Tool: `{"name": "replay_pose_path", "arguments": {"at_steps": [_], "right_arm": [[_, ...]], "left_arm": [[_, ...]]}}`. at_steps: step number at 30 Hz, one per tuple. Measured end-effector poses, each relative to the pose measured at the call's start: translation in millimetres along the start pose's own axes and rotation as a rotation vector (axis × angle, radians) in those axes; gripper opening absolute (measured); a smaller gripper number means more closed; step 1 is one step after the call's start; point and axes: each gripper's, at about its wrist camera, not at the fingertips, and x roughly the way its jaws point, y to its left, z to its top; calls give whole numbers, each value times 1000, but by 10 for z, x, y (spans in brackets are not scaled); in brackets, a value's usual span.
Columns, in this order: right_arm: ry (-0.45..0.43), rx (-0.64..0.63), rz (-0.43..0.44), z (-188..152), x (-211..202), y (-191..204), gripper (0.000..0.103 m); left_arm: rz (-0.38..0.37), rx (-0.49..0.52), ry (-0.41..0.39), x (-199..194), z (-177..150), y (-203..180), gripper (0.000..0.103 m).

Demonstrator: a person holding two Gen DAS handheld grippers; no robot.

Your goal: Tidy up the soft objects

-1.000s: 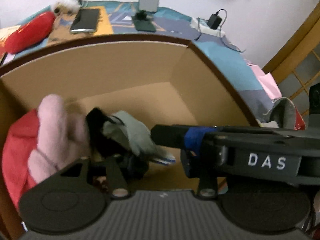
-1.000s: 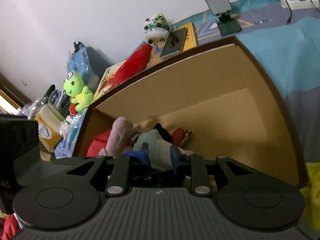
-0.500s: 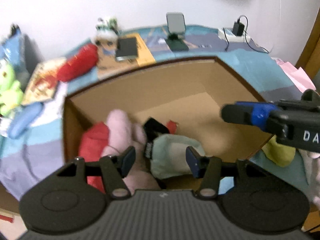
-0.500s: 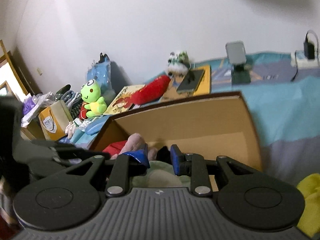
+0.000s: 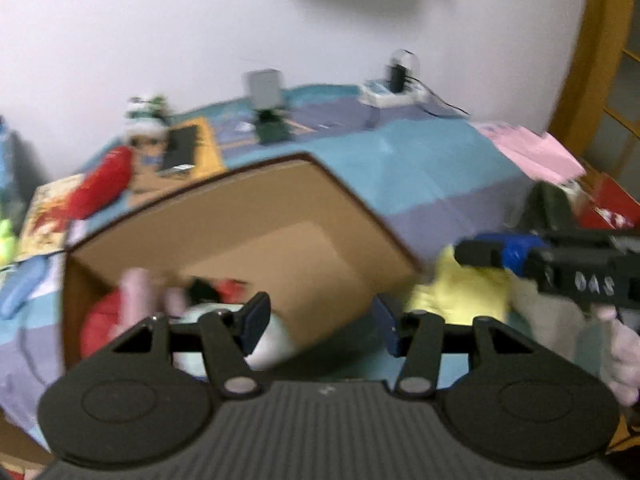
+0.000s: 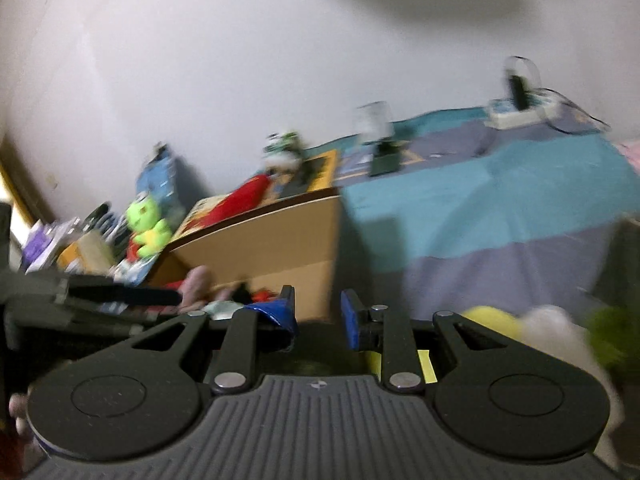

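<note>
Several blurred toys (image 5: 136,300) inside box (image 5: 280,208)

Only one piece of lettering could be made out. In the left wrist view, white capital letters stood on the black side of the right tool (image 5: 478,255), at the right edge of the picture; through the motion blur they read roughly as "DAS", the first letter the least sure. The picture book (image 5: 48,216) lying on the bed showed red and yellow artwork, but any words on its cover were too smeared to read. The yellow box (image 6: 86,254) at the left of the right wrist view carried nothing legible either.
</note>
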Motion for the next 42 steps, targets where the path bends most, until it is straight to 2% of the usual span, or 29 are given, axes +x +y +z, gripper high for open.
{"name": "replay_pose_path", "arguments": {"at_steps": [6,12,15,20,22,24,26,30,35,40,42], "right_arm": [[-24,83,-187,-37,-150,-702,8],[4,109,-312,-139,-255,-1270,8],[31,130,-349,-197,-298,-1516,7],[75,137,-361,-247,-350,-1785,7],[84,175,-336,-255,-369,-1883,7],[95,239,-267,-247,-413,-1976,7],[105,273,-249,-228,-428,-2053,8],[124,314,-190,-189,-461,-2183,8],[147,366,-109,-218,-457,-2292,8],[168,357,-66,-208,-350,-2298,8],[185,352,-41,-206,-301,-2275,9]], "left_arm": [[-133,89,-5,264,13,-783,54],[-247,170,-23,508,19,-1446,54],[-297,172,-5,652,17,-1681,54],[-365,178,2,810,35,-1943,54],[-387,177,-16,867,94,-2031,54],[-417,172,-32,938,164,-2112,54],[-448,177,-25,1079,241,-2211,54],[-393,191,38,1480,287,-2354,54],[-386,155,127,1883,290,-2348,54],[-402,130,138,2009,262,-2361,53],[-415,123,130,1998,251,-2359,40]]}}
